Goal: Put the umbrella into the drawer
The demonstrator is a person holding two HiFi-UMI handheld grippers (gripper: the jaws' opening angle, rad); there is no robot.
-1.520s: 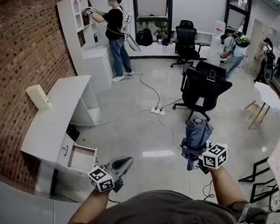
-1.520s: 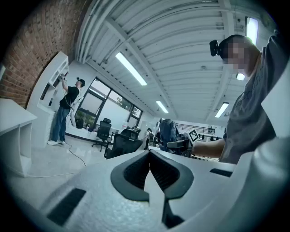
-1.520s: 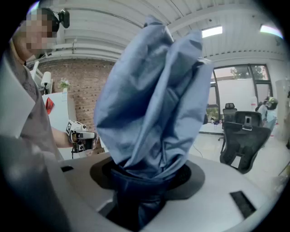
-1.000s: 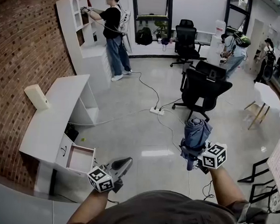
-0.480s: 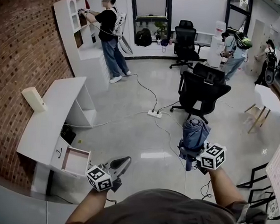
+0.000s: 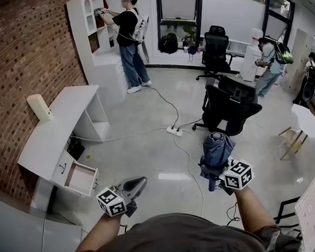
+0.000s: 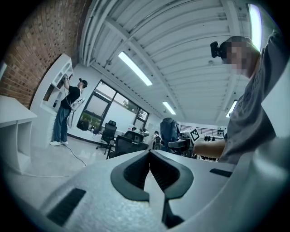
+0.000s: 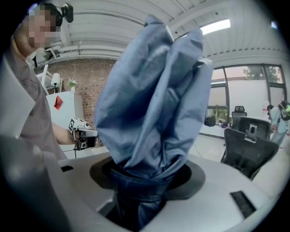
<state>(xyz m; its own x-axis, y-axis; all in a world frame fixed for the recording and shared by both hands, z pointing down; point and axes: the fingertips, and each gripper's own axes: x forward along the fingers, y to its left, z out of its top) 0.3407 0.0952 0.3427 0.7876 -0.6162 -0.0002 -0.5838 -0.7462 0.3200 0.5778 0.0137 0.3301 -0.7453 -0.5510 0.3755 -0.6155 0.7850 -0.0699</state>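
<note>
the right gripper [image 6: 212, 172] clamps the folded blue umbrella [image 6: 218, 148] upright, ready to carry to the open drawer [image 6: 81, 178], while the left gripper [image 6: 138, 183] is closed and empty.

The umbrella [image 6: 218, 149] was a folded blue-grey compact type, fabric loose & bunched, standing approx. upright w/ canopy end up. Its darker lower end was clamped betw. the jaws of the right gripper [image 6: 212, 173], and in the right gripper view the cloth [image 8: 154, 99] filled mid-frame. The drawer [image 6: 81, 178] was white, pulled open at the near end of a low white cabinet [image 6: 56, 127] by the brick wall [image 6: 23, 56] at left, its open box facing up, well apart from the umbrella.
</note>
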